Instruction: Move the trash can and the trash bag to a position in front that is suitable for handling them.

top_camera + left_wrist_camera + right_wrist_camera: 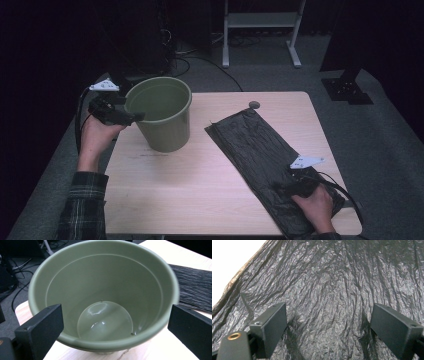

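An empty green plastic bucket (162,112) stands upright on the left part of the pale wooden table (200,185). My left gripper (131,116) is at the bucket's left rim, open, its jaws wide on either side of the near rim (110,342) in the left gripper view. A flat black plastic bag (260,155) lies crumpled across the right half of the table. My right gripper (286,184) hovers just over the bag's near end, open, with the wrinkled bag (329,290) between and beyond its jaws.
A small round grey piece (254,105) sits at the bag's far end. Beyond the table are cables (175,55) on the grey floor, a white stand's legs (260,40) and a black base (347,90). The surroundings are dark.
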The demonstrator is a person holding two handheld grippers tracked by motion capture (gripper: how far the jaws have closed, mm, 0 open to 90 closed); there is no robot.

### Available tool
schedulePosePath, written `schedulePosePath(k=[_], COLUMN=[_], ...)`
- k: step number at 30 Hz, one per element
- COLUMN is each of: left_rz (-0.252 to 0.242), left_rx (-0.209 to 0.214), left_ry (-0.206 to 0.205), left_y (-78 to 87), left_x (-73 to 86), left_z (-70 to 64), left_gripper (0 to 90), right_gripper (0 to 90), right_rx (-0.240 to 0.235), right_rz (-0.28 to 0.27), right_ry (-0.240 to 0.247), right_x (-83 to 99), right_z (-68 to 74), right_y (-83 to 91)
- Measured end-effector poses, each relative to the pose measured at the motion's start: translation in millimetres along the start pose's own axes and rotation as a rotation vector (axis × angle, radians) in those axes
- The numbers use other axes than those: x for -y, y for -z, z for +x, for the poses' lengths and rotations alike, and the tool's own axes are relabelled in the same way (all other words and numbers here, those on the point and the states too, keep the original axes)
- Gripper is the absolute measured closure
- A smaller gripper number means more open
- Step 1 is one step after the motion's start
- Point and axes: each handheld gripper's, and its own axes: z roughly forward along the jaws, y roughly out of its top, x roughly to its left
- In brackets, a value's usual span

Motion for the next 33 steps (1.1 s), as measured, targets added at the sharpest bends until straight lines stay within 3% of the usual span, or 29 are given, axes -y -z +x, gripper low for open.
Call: schedulePosePath(k=[13,24,33], left_rz=[0.048,0.090,0.097], left_rx=[-0.032,-0.039,-0.031], left_ry=[0.018,0.033,0.043], left_y=[-18.2,-29.8,-36.8], left_x=[5.2,9.9,10.6], left_z=[27.6,38.3,38.8], left_gripper=[0.0,0.0,0.0], right_gripper=[12.3,12.3,12.3], right_rx=[0.000,0.000,-0.001], right_rz=[-0.001,0.000,-0.001], right_ry=[0.002,0.001,0.001], right_x=[0.0,0.1,0.1], right_z=[0.0,0.1,0.1], right_y=[-0.1,-0.1,-0.1])
